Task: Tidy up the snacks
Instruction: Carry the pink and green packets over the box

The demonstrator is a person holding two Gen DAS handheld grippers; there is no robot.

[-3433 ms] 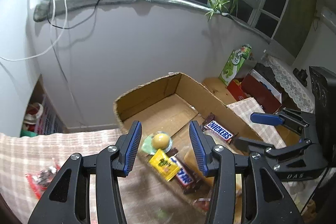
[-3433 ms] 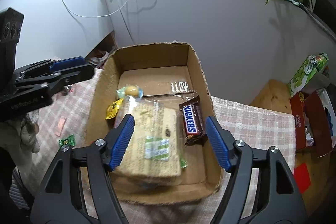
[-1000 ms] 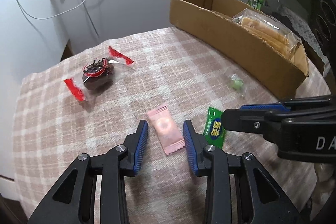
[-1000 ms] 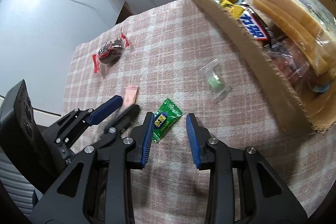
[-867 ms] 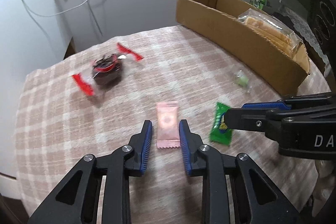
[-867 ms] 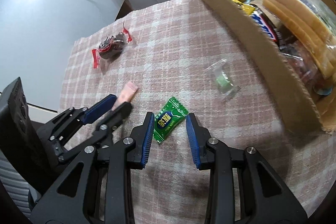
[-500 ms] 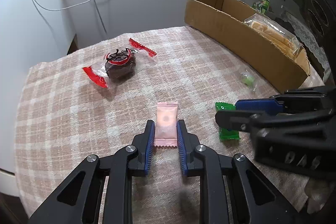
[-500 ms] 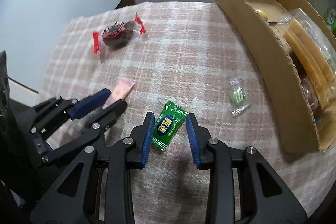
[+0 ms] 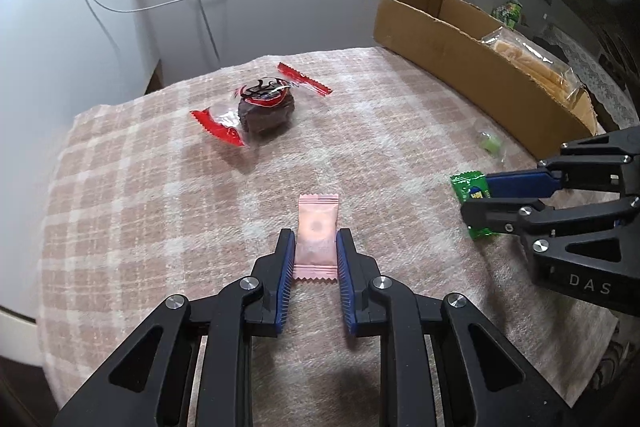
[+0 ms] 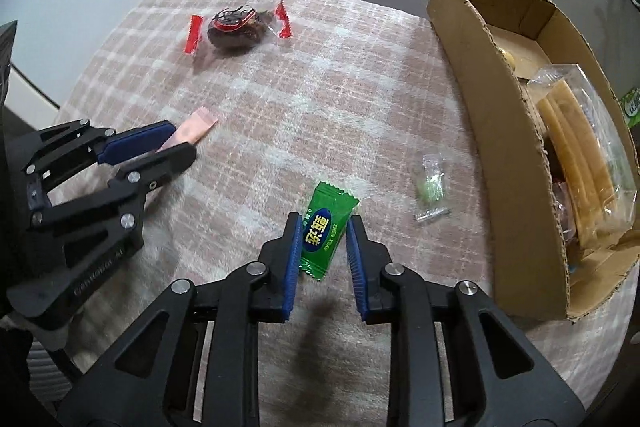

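On green sachet [image 10: 324,227]: "ZHEN XIAN"

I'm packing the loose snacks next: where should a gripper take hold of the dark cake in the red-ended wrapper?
Grip the dark cake across its round middle, coming from above. The bulge gives the fingers something solid; the flat red crimped ends lie limp on the checked cloth and would likely slip.
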